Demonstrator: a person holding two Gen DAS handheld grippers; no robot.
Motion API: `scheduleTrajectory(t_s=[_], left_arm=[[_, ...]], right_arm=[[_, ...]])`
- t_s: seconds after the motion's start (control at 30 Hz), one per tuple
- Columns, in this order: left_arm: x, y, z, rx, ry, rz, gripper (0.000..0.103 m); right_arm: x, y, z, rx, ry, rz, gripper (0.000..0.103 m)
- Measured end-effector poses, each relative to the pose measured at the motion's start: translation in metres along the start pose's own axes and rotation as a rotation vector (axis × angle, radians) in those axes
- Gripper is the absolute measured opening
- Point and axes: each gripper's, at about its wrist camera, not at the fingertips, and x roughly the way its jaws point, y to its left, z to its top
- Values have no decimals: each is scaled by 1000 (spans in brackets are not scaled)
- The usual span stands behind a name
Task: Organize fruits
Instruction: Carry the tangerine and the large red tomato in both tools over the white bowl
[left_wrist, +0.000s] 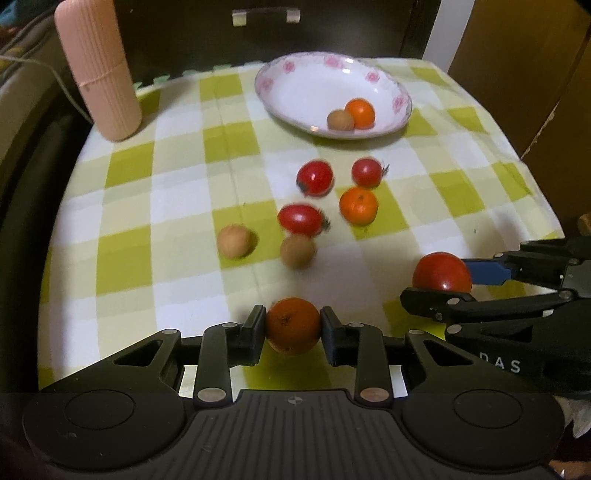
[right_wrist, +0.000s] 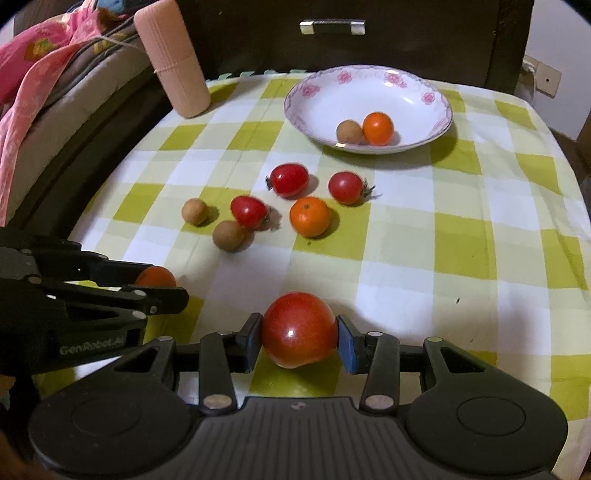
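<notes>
While both grippers grip: three loose tomatoes (right_wrist: 288, 180).

The tablecloth (right_wrist: 461, 236) is seen as matt woven cloth. The bowl (right_wrist: 417, 99) is finished in glossy glazed ceramic. The tomato (right_wrist: 297, 330) is shown smooth and shiny; the orange (left_wrist: 293, 325) is shown dull and finely pitted. The pink case (left_wrist: 98, 70) is formed of matt ribbed plastic. The gripper (right_wrist: 299, 338) bodies are moulded in matt black plastic, with metal pins fitted.
</notes>
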Motion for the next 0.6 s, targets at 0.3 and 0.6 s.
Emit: scheduleTrajectory(t_s=[0.3, 0.6], left_arm=[[4, -6, 34, -2, -44, -25, 39], [10, -10, 71, -2, -86, -18, 39]], right_arm=[[-5, -16, 24, 47, -48, -8, 41], [-4, -33, 53, 104, -93, -8, 41]])
